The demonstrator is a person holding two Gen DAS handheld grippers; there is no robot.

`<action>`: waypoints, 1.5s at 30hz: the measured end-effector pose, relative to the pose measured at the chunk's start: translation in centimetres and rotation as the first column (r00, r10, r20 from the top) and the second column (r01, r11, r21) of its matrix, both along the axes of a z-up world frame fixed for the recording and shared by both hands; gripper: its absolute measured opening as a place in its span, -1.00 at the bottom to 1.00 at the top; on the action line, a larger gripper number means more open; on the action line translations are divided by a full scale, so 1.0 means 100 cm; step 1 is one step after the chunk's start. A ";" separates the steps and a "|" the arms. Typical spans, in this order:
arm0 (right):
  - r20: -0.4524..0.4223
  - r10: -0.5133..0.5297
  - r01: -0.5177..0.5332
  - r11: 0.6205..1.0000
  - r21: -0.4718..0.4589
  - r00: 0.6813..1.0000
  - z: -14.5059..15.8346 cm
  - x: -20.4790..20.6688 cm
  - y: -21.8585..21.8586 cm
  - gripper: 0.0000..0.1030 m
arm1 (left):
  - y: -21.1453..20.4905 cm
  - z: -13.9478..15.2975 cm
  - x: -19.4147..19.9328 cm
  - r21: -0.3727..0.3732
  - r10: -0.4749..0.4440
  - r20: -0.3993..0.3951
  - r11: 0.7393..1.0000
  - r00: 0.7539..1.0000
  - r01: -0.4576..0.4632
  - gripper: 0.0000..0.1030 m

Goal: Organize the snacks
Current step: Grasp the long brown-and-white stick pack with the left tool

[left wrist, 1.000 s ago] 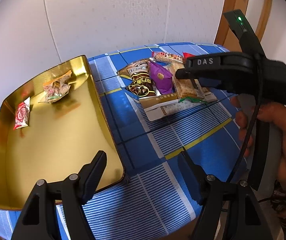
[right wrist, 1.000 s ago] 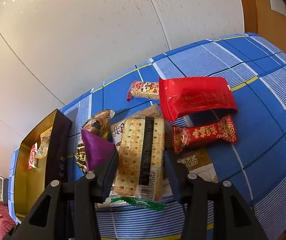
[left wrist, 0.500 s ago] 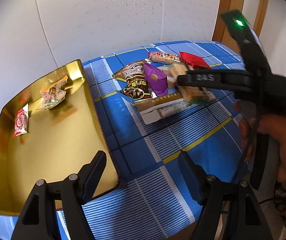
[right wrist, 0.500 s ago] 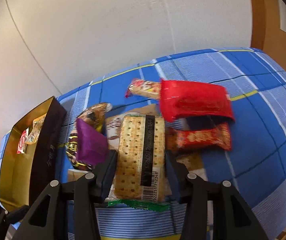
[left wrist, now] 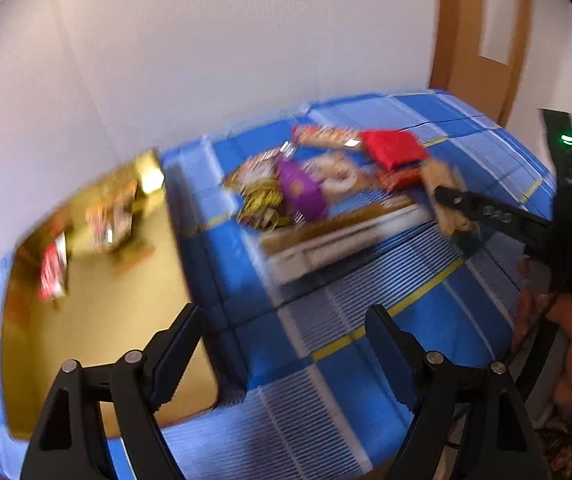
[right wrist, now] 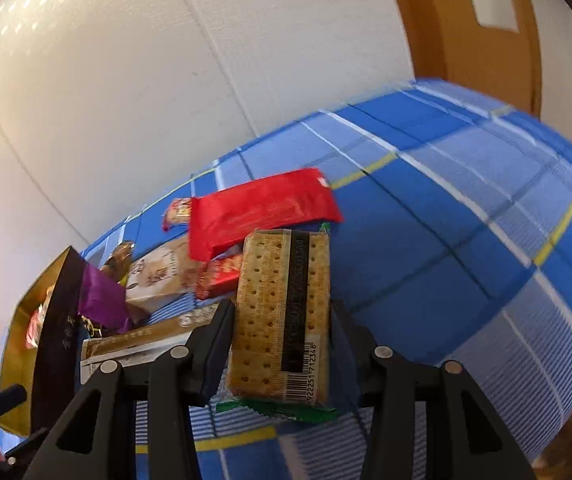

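My right gripper [right wrist: 282, 316] is shut on a clear-wrapped cracker pack [right wrist: 282, 312] and holds it lifted above the blue plaid table. It also shows in the left wrist view [left wrist: 451, 200], with the cracker pack [left wrist: 445, 190] in it. Below it lie a red packet [right wrist: 262, 212], a small red bar [right wrist: 218, 276], a purple packet [right wrist: 100, 300] and a beige box [right wrist: 158, 276]. The gold tin [left wrist: 86, 300] stands at the left with two small snacks [left wrist: 108, 216] inside. My left gripper [left wrist: 282, 332] is open and empty over the tin's right front corner.
The snack pile [left wrist: 305, 184] lies on a flat carton [left wrist: 345, 232] mid-table. A white wall runs behind the table and a wooden door [right wrist: 485, 28] stands at the right. The table edge [left wrist: 325, 460] is close below my left gripper.
My right gripper has lifted the cracker pack off the pile and drawn it back to the right. The left view has swung and is blurred.
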State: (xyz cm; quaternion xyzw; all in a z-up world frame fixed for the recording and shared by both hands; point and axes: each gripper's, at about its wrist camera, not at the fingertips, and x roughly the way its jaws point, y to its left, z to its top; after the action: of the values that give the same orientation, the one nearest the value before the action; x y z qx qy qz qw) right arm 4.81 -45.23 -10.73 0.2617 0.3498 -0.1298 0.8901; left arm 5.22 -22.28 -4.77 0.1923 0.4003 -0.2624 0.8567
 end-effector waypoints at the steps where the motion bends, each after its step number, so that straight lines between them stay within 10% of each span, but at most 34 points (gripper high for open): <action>1: 0.004 -0.007 0.007 1.000 0.000 1.000 0.001 -0.001 -0.003 -0.07 | -0.006 0.002 -0.005 0.010 -0.035 0.024 0.999 0.999 0.035 0.62; 10: 0.048 -0.031 0.032 0.999 -0.023 0.998 0.007 -0.018 -0.003 -0.07 | -0.069 -0.037 0.036 0.207 -0.233 0.029 0.953 0.972 0.222 0.62; 17: 0.060 -0.064 0.062 0.997 0.036 0.996 0.003 -0.020 -0.015 -0.07 | -0.061 -0.051 0.059 0.138 -0.203 -0.121 0.966 0.972 0.219 0.50; 22: 0.061 -0.081 0.076 0.994 0.073 0.995 0.000 -0.023 -0.022 -0.07 | -0.054 -0.055 0.034 0.044 -0.255 -0.283 0.959 0.924 0.278 0.42; 33: 0.073 -0.125 0.117 0.987 0.108 0.989 -0.002 -0.033 -0.034 -0.07 | -0.110 -0.032 0.034 0.125 -0.345 -0.073 0.928 0.936 0.352 0.51; 38: 0.071 -0.140 0.131 0.984 0.119 0.988 -0.004 -0.035 -0.038 -0.07 | -0.134 -0.049 0.049 0.221 -0.433 -0.109 0.867 0.895 0.446 0.57; 45: 0.076 -0.153 0.142 0.980 0.139 0.985 -0.005 -0.038 -0.041 -0.07 | -0.120 -0.052 0.063 0.074 -0.354 -0.326 0.915 0.877 0.397 0.51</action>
State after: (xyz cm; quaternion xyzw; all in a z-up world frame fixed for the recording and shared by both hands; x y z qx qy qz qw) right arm 1.06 -49.32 -11.22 0.3512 0.2986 -0.1603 0.8728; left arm 11.53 -34.28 -10.00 0.2825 0.5003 -0.4219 0.7014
